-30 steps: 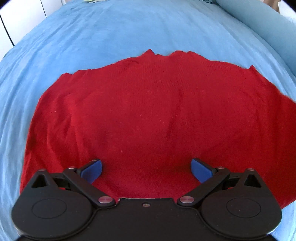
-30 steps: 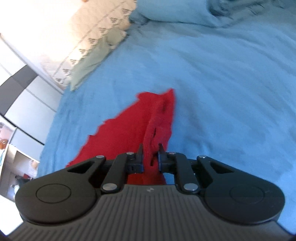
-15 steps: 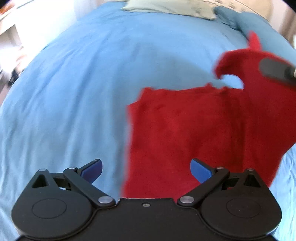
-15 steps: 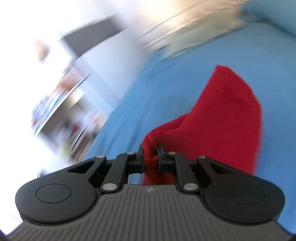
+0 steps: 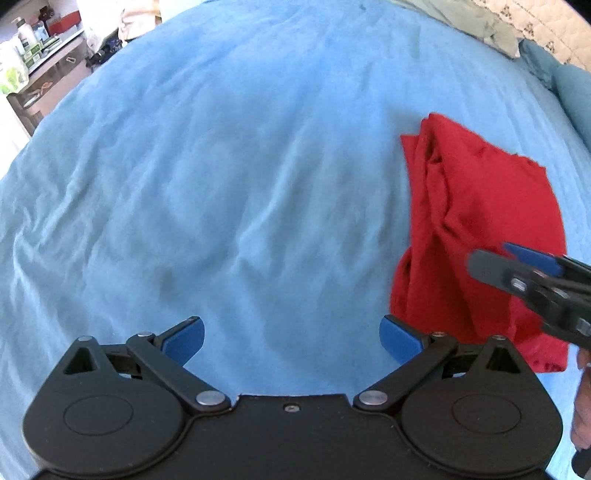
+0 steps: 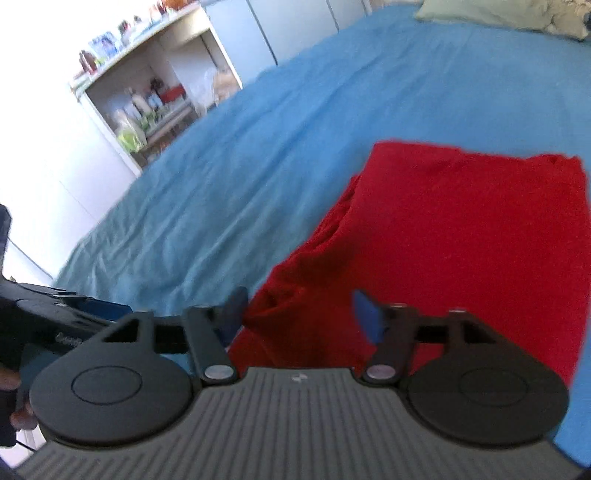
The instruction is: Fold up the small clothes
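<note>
A red knitted garment [image 5: 476,225] lies folded over on itself on the blue bedspread [image 5: 221,177], at the right of the left wrist view. It fills the right half of the right wrist view [image 6: 461,236], with bunched folds along its left edge. My left gripper [image 5: 291,338] is open and empty over bare bedspread, left of the garment. My right gripper [image 6: 301,314] is open just above the garment's near edge, holding nothing. It also shows from the side in the left wrist view [image 5: 517,262].
Pale green pillows [image 5: 476,22] and a blue pillow [image 5: 576,99] lie at the bed's far end. A white shelf unit [image 6: 147,88] with bottles and clutter stands beside the bed. The left gripper's body [image 6: 44,321] shows at the left edge of the right wrist view.
My right gripper carried the garment's side over onto the rest and opened, letting it go. My left gripper swung left, off the garment, and stayed open.
</note>
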`<state>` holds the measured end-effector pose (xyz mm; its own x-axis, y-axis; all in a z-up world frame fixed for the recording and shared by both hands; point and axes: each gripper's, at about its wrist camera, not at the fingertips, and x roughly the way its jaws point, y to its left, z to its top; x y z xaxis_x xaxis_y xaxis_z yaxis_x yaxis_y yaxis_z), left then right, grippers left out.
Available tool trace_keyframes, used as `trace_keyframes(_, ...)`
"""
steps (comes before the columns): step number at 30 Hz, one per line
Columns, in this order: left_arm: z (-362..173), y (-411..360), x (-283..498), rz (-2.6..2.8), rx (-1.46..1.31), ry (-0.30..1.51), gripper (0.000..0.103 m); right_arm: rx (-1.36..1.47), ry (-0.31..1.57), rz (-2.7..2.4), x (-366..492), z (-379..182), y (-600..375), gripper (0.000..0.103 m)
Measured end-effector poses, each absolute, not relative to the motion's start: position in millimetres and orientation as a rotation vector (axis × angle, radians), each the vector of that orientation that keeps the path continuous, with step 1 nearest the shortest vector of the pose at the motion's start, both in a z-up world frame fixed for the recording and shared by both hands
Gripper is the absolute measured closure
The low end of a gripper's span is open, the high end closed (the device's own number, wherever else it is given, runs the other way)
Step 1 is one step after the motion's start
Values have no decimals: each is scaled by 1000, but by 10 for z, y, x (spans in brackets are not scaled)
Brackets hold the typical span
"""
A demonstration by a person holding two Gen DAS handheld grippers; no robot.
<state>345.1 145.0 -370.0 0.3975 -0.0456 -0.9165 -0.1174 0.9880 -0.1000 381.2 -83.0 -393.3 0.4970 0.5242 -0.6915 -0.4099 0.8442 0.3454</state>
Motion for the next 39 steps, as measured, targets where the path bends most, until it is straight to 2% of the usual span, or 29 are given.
trace_keyframes(8,-3238,1171,3561,-109,-239,1068,1,67,823,397,3379,-3638,-1515,8)
trace_keyframes(12,-3308,806,3688,-175,-167,1112,1,75,892,321,3185,-3783,-1777,7)
trace_keyframes(16,-3535,660,3751,-182,-181,1157,14,100,931,273,3085,-3970,-1900,7)
trace_keyframes(21,-3677,642,3768,-171,-184,1175,23,153,942,245,3101,-4057,-1905,7)
trace_keyframes(22,-3695,648,3783,-168,-201,1186,30,156,941,242,3089,-4061,-1919,7)
trace_keyframes(23,-3707,651,3799,-169,-224,1194,48,157,940,242,3077,-4063,-1951,7)
trace_keyframes(24,-3714,652,3808,-174,-248,1201,60,158,938,242,3082,-4065,-1945,7)
trace_keyframes(25,-3722,654,3822,-178,-264,1210,87,158,936,241,3084,-4057,-1945,7)
trace_keyframes(26,-3712,649,3834,-180,-270,1213,91,157,934,240,3082,-4045,-1952,7)
trace_keyframes(34,-3396,716,3666,-161,-268,1122,92,158,913,238,3063,-3958,-1955,7)
trace_keyframes(39,-3661,822,3546,-118,-303,1170,92,162,930,231,3055,-4009,-1955,7)
